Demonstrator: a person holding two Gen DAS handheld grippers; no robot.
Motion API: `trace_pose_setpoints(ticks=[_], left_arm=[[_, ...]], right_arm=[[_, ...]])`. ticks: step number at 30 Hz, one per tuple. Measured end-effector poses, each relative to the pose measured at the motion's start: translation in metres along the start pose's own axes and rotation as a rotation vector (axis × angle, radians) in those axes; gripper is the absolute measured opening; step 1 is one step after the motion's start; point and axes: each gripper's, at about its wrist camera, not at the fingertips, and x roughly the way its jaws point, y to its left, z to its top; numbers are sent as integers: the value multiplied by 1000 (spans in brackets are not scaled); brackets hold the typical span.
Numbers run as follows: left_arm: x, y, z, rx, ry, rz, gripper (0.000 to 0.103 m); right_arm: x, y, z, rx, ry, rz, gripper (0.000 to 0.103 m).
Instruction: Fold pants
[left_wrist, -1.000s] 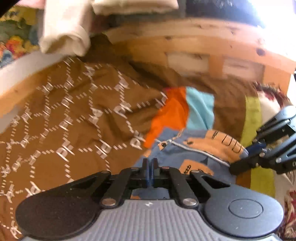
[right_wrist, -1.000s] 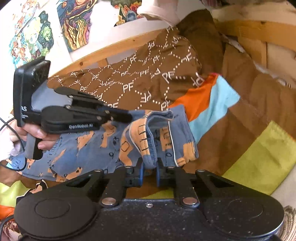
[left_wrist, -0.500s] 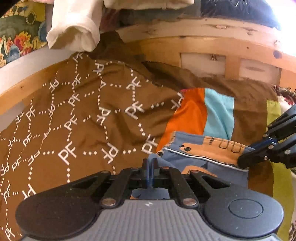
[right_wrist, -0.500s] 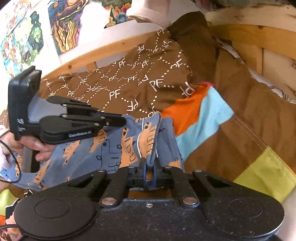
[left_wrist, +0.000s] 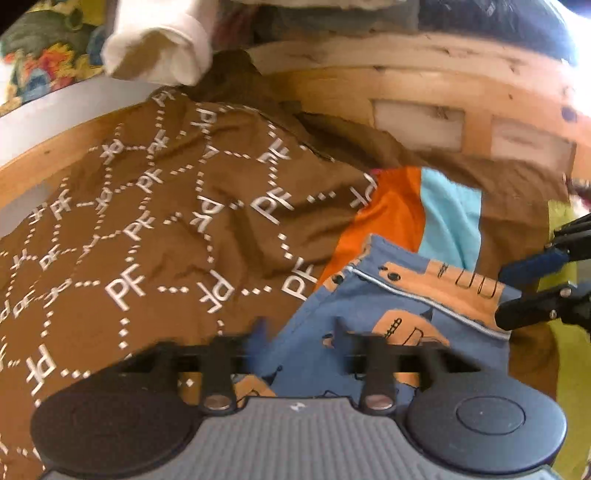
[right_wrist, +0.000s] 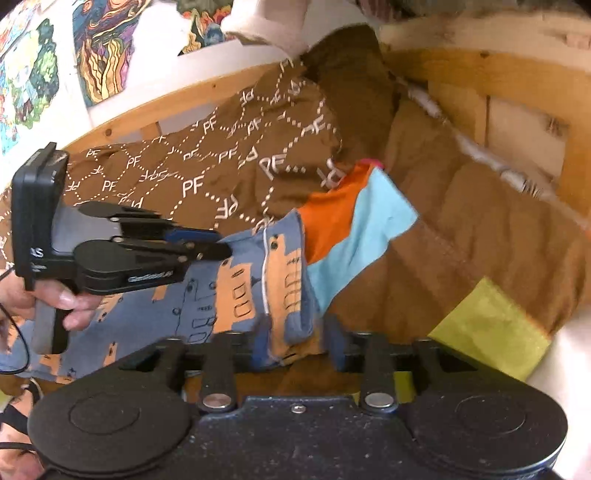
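Both tongs, left (left_wrist: 299, 332) and right (right_wrist: 295, 339), just opened over pants (left_wrist: 388, 306).

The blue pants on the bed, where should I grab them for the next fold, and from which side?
Probably the doubled far edge of the pants, at its two corners, coming from the near side as both grippers now point. That edge lies flat on the brown bedspread, with piping marking it.

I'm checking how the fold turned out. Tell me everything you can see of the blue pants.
The blue pants look like soft cotton, printed with orange blocky shapes and trimmed with a white piping line. They lie folded on the brown patterned bedspread, one edge overlapping its orange and light-blue patches. The left tongs and right tongs have just been opening, with fabric between both but no longer pinched.
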Motion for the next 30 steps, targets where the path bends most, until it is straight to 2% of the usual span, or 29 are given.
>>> trace_pose_setpoints(ticks=[2,4,6,10,14,17,19,21,23,25,28,30], left_arm=[[-13,2,-1,-6,-26,39,65],[-26,3,-6,-11,-27,96,76],[-41,5,-16,-46,-15,169,85],[-67,10,-45,-82,21,233,90],[-86,17,-86,-98,129,328,90],[-113,30,-115,-150,149,373,92],[-132,41,-128,-181,186,391,98],[-151,53,-138,-216,216,426,98],[-167,65,-145,-254,257,479,97],[-178,73,-152,-280,293,521,97],[-198,79,-164,-307,337,557,97],[-206,81,-173,-305,375,599,97]], right_arm=[[-4,7,4,-74,-31,-39,63],[-4,15,9,-147,-57,-79,77],[-2,22,12,-199,-77,-97,82],[9,42,10,-296,-97,-134,99],[32,62,2,-445,-77,-215,102],[52,58,-9,-555,-81,-299,102],[54,47,-8,-526,-100,-298,102],[50,47,-4,-503,-114,-306,102],[46,54,-2,-534,-153,-352,102],[43,61,3,-547,-178,-354,102],[50,67,13,-562,-164,-343,102],[70,68,17,-616,-110,-394,102]])
